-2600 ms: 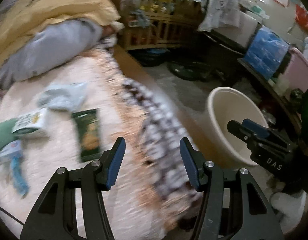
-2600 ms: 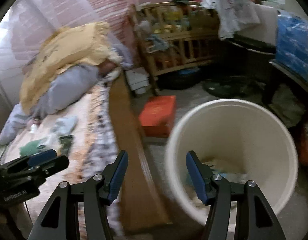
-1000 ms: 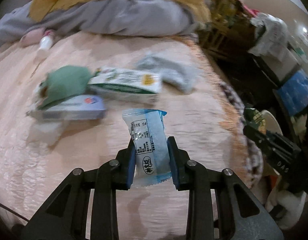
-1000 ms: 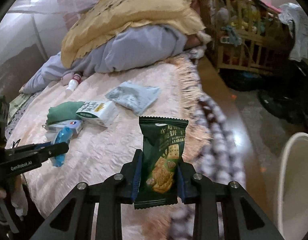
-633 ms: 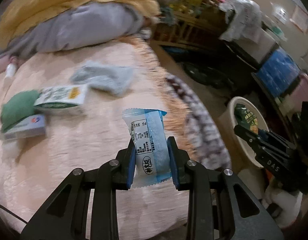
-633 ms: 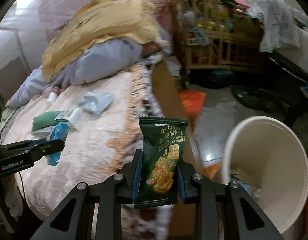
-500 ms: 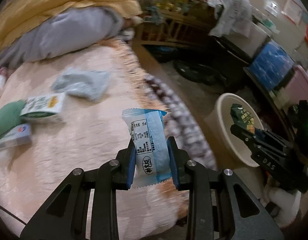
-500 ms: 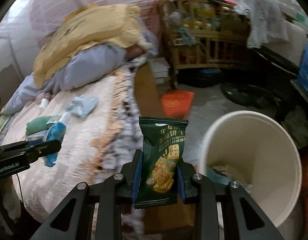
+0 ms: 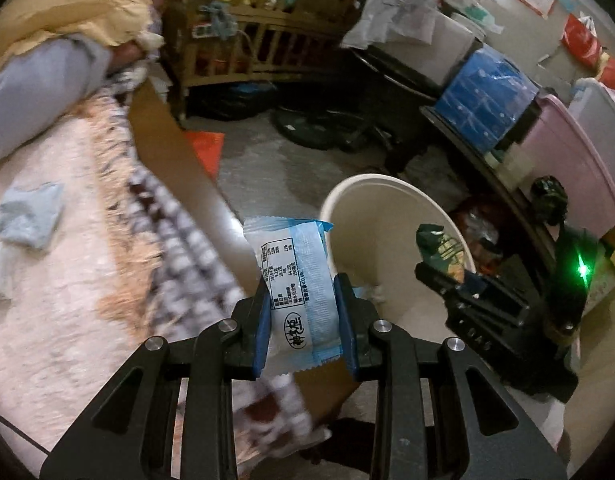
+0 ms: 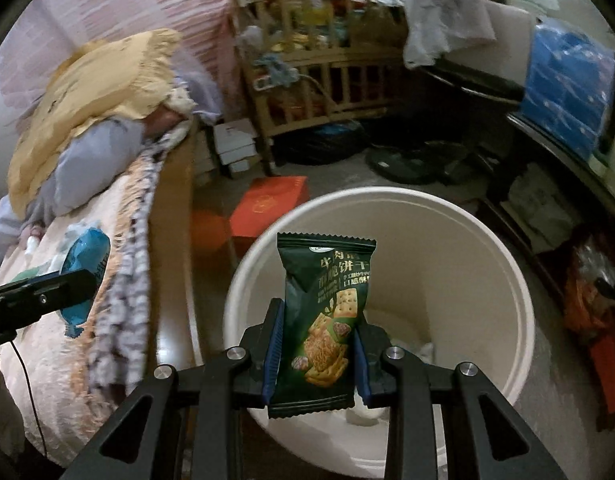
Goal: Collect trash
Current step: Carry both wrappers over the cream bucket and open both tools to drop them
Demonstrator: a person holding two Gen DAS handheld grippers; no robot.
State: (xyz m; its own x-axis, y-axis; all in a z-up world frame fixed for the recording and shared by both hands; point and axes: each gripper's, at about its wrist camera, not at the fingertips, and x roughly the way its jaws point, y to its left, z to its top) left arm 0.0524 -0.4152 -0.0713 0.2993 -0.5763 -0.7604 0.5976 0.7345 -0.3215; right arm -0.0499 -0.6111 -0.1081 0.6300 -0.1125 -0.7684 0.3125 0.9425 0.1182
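Observation:
My left gripper [image 9: 302, 316] is shut on a light blue snack wrapper [image 9: 297, 280], held over the bed's edge just left of the cream bucket [image 9: 371, 216]. My right gripper [image 10: 316, 344] is shut on a dark green cracker packet [image 10: 327, 320] and holds it over the open mouth of the bucket [image 10: 447, 240], which has some trash at its bottom. The right gripper with the green packet [image 9: 439, 248] shows in the left wrist view over the bucket's right rim. The left gripper with the blue wrapper [image 10: 85, 256] shows at the left of the right wrist view.
A pink bed [image 9: 47, 280] with a fringed checked blanket lies to the left, with a grey packet [image 9: 27, 216] on it. A red box [image 10: 271, 204] lies on the floor behind the bucket. A wooden crib [image 10: 319, 80], blue crate [image 9: 487, 96] and pink bin [image 9: 571, 168] crowd the far side.
Both grippers have swung right, away from the bed toward the bucket, each keeping its packet. The green packet is now over the bucket's mouth; the blue wrapper has come close to its left rim.

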